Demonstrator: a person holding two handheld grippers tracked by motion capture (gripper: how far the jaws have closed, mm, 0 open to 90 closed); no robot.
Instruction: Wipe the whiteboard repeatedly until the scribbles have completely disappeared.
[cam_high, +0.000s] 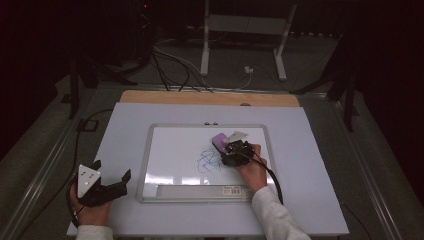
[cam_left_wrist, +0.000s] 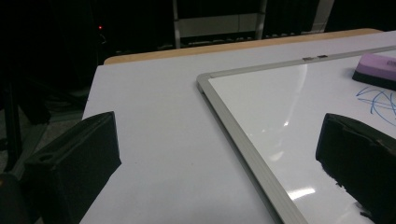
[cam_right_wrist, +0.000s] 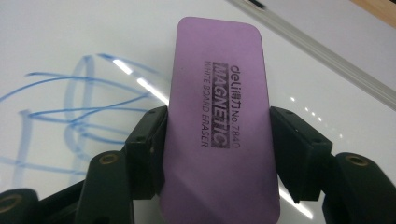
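Two grippers are at work over a white table (cam_high: 320, 165). The right gripper (cam_right_wrist: 217, 135) has its black jaws clamped on the long sides of a purple whiteboard eraser (cam_right_wrist: 219, 116), whose top reads "deli Magnetic White Board Eraser". In the high view the eraser (cam_high: 220, 140) lies on the whiteboard (cam_high: 170, 150), near its upper middle, just above and to the right of a blue scribble (cam_high: 208, 161). The right gripper view shows the scribble's lines (cam_right_wrist: 79, 112) running just beside the eraser's left edge. The right gripper (cam_high: 235, 152) reaches in from the lower right, with a white sleeve (cam_high: 272, 215) behind the hand.

The left gripper (cam_high: 112, 172) rests on the table at the lower left, well apart from the eraser, its jaws spread wide and holding nothing. In its own view the jaws straddle the whiteboard's grey frame (cam_left_wrist: 243, 149), with the eraser (cam_left_wrist: 378, 70) far off at the right.
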